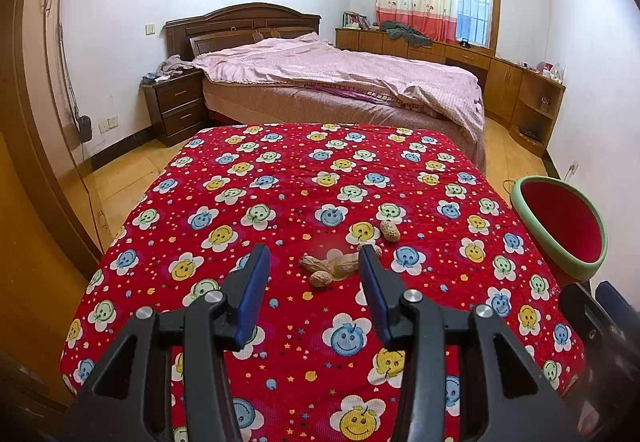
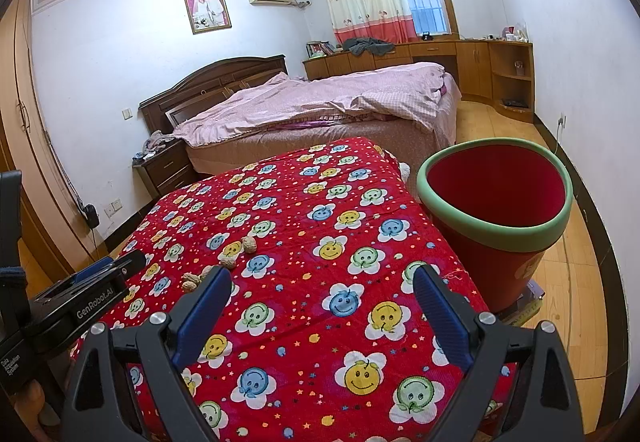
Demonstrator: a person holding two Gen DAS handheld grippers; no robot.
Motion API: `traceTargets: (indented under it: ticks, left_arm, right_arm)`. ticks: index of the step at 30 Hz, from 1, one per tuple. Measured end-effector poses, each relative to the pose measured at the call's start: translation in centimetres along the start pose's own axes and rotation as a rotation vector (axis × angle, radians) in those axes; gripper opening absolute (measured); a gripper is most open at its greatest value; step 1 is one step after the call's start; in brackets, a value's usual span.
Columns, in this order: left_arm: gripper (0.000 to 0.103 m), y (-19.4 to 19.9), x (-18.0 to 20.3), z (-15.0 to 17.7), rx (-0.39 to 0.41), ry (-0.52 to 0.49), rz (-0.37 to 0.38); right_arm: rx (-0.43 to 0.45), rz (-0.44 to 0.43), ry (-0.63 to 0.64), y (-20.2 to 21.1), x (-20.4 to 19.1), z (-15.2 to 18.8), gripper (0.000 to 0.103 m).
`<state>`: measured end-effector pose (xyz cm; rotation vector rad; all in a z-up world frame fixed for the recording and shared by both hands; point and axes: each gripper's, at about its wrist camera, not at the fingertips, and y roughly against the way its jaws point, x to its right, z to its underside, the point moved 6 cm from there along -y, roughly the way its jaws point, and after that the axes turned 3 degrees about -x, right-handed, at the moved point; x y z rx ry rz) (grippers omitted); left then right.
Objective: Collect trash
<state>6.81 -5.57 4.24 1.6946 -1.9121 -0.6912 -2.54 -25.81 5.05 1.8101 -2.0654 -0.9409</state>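
Peanut shells (image 1: 334, 266) lie clustered on the red smiley-flower cloth (image 1: 280, 186), one more peanut (image 1: 389, 230) just beyond. Left gripper (image 1: 316, 262) hovers before the cluster, jaws partly apart, gripping nothing. Right gripper (image 2: 322, 284) stands wide, empty. Red bin with green rim (image 2: 496, 230) stands beside the cloth's right edge.
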Motion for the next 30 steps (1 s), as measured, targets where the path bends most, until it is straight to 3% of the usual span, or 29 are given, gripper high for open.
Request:
traceTargets:
  ticks: [30]
  left_arm:
    - [0.046, 0.34, -0.15, -0.15, 0.008, 0.002, -0.001]
  right_arm:
    - [0.016, -0.001, -0.001, 0.06, -0.46, -0.34, 0.094]
